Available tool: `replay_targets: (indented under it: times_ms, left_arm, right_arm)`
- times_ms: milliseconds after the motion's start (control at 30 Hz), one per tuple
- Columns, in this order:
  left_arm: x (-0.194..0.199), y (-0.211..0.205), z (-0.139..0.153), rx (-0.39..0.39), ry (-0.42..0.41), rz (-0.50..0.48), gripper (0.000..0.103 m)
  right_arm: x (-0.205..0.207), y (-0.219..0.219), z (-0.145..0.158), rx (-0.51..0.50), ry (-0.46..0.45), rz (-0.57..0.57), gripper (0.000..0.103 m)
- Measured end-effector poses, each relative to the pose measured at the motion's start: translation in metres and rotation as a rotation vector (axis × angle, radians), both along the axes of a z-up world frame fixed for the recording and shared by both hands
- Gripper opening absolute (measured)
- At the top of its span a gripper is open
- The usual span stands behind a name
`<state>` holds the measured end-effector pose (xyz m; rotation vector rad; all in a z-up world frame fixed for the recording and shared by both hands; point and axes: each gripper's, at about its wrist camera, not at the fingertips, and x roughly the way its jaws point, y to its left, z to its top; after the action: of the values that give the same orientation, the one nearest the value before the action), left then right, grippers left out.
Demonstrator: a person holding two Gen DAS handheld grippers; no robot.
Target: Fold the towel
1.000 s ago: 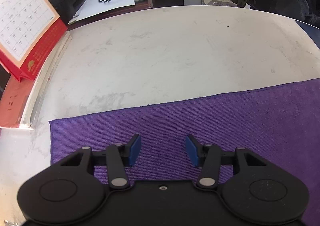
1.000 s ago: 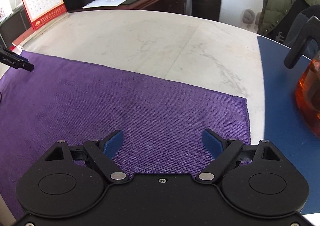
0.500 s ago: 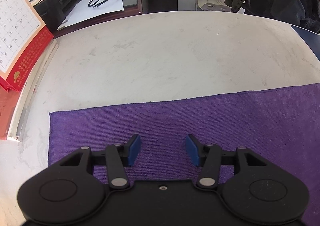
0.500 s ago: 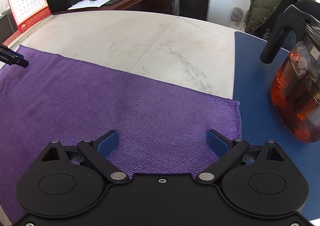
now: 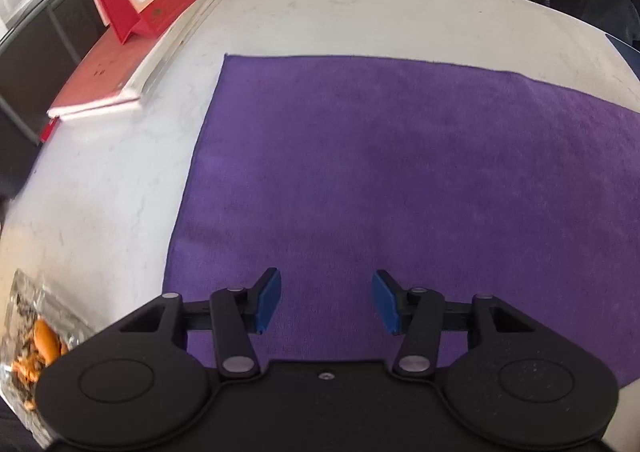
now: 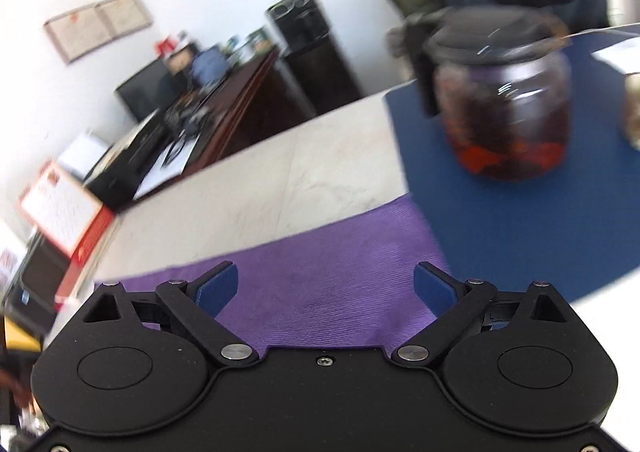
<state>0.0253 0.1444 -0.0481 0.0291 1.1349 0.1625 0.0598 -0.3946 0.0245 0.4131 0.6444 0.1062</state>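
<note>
Both views swung; only right shows teapot (image 6: 504, 108).

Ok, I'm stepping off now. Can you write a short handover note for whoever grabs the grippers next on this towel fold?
Left gripper: open, nothing held, above the near left part of the purple towel.
Right gripper: open wide, nothing held, above the towel's right end beside the blue mat; a glass teapot stands on that mat.
Towel: spread flat on the white table, no fold visible.
Done: nothing folded.
Left: grip an edge or corners, fold over, keep clear of the teapot.
</note>
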Motion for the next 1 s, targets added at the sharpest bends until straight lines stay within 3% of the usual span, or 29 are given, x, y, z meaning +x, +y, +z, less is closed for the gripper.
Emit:
replay_targets:
  times_ms: [67, 100, 133, 200, 233, 300, 367, 467, 633, 767, 1000]
  left_arm:
    - [-0.015, 0.000, -0.002, -0.011, -0.028, 0.019, 0.048]
    - [-0.018, 0.000, -0.001, -0.014, -0.032, 0.026, 0.048]
    - [-0.022, 0.000, 0.000, -0.015, -0.034, 0.035, 0.048]
    - [-0.027, -0.004, 0.001, 0.009, -0.036, 0.032, 0.048]
    - [-0.029, -0.007, 0.002, 0.018, -0.037, 0.030, 0.048]
    - [-0.033, -0.011, 0.001, 0.026, -0.039, 0.037, 0.049]
    - [-0.036, -0.015, 0.002, 0.028, -0.035, 0.055, 0.049]
    - [-0.039, -0.018, 0.004, 0.028, -0.024, 0.084, 0.050]
    - [-0.040, -0.020, 0.004, 0.034, -0.007, 0.110, 0.053]
    - [-0.038, -0.022, 0.003, 0.047, 0.005, 0.121, 0.054]
    - [-0.038, -0.028, 0.003, 0.067, 0.020, 0.134, 0.054]
  right_arm:
    - [-0.035, 0.002, 0.035, -0.050, -0.211, -0.096, 0.103]
    - [-0.056, 0.000, 0.044, -0.024, -0.379, -0.143, 0.103]
    - [-0.074, -0.007, 0.046, 0.066, -0.518, -0.158, 0.103]
    - [-0.070, -0.023, 0.036, 0.273, -0.449, -0.034, 0.103]
    - [-0.063, -0.021, 0.028, 0.268, -0.348, -0.006, 0.103]
    - [-0.051, -0.005, 0.011, 0.143, -0.164, 0.004, 0.103]
    - [-0.049, 0.030, -0.015, -0.124, -0.100, 0.067, 0.103]
    - [-0.042, 0.070, -0.055, -0.247, -0.014, 0.211, 0.103]
    - [-0.036, 0.097, -0.091, -0.296, 0.078, 0.352, 0.102]
    - [-0.049, 0.096, -0.094, -0.348, 0.057, 0.423, 0.102]
    - [-0.064, 0.079, -0.097, -0.386, 0.064, 0.426, 0.102]
